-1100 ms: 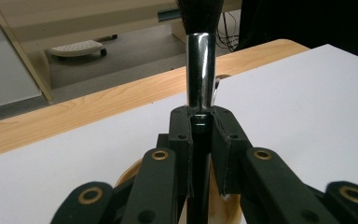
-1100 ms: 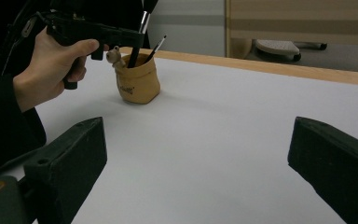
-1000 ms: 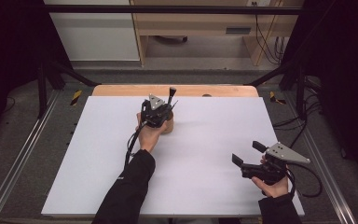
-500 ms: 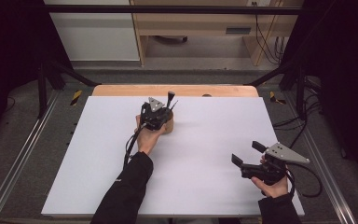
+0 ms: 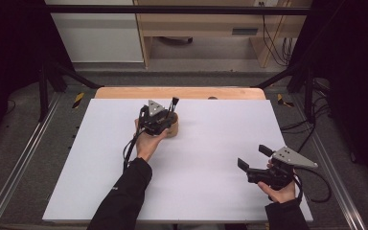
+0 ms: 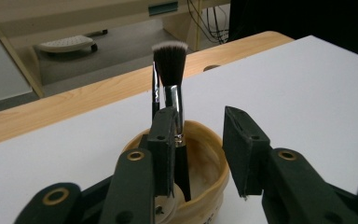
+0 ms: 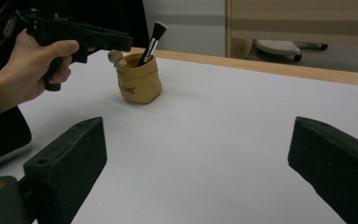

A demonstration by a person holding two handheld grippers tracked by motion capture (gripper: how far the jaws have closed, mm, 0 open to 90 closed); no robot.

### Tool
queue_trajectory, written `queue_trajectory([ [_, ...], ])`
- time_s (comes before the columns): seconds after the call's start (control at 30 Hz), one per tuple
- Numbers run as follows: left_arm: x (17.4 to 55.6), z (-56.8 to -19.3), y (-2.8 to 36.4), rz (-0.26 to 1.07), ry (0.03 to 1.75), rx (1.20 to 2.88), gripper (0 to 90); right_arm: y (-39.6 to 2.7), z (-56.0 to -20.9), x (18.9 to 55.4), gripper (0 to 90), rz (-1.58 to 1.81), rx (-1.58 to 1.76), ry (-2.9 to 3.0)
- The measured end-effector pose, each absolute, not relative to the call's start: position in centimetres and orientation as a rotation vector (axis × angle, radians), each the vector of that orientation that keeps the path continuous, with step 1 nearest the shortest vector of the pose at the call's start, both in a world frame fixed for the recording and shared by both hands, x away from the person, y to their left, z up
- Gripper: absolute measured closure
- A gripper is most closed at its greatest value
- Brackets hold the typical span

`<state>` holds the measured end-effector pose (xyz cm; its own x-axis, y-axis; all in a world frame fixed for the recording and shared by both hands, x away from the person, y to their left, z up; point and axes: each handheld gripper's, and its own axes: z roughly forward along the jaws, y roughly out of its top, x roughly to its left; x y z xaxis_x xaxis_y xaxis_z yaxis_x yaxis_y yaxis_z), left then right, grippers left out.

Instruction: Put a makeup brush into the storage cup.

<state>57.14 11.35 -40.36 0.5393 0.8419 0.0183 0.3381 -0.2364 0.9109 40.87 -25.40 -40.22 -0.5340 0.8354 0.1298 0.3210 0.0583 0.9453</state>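
Tongs of the left hand (image 6: pixel 198 158) sit at the tan pouch (image 6: pixel 205 163) on the far middle of the white bench (image 5: pixel 211 143). Their jaws have just been opening and now stand spread, off the makeup brush (image 6: pixel 171 79), which stands upright in the pouch beside the left jaw. Right-hand tongs (image 5: pixel 251 157) hover over the near right of the bench, spread wide, holding nothing.
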Motion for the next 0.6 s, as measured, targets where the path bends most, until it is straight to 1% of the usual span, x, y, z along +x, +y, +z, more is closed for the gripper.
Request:
queue_trajectory([
  [0.4,54.7,-37.6,12.4,0.65,0.879,1.772,51.5,-25.3,-40.1,40.8,4.9,1.492,1.143,1.881],
  [0.6,53.8,-36.9,12.9,0.621,0.848,1.781,43.1,-25.2,-40.1,40.8,4.9,1.489,1.14,1.886],
])
